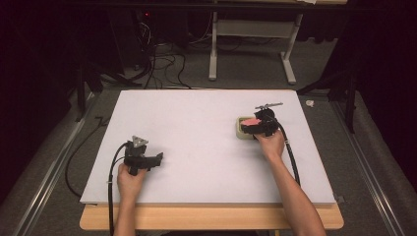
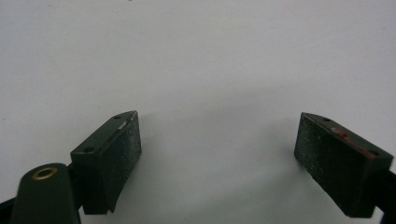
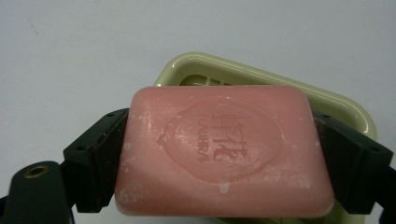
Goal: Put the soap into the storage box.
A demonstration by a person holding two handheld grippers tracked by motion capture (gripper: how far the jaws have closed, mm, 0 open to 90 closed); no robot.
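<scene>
— Where is the pink soap bar (image 3: 224,151)?

— Pinched between the jaws of the right hand-held gripper (image 1: 259,126), directly above the pale green soap dish (image 3: 348,109) on the white surface (image 1: 196,128).

— And the left hand-held gripper (image 2: 217,156)?

— Spread wide, holding nothing, near the surface's front left.

In the right gripper view the pink soap (image 3: 224,151) covers most of the green soap dish (image 3: 261,77), so its inside is mostly hidden, and the bottom edge cuts off the dish. The stamped letters on the soap are too blurred to read. In the high view the right tool (image 1: 256,129) hides perhaps half of the dish.
</scene>
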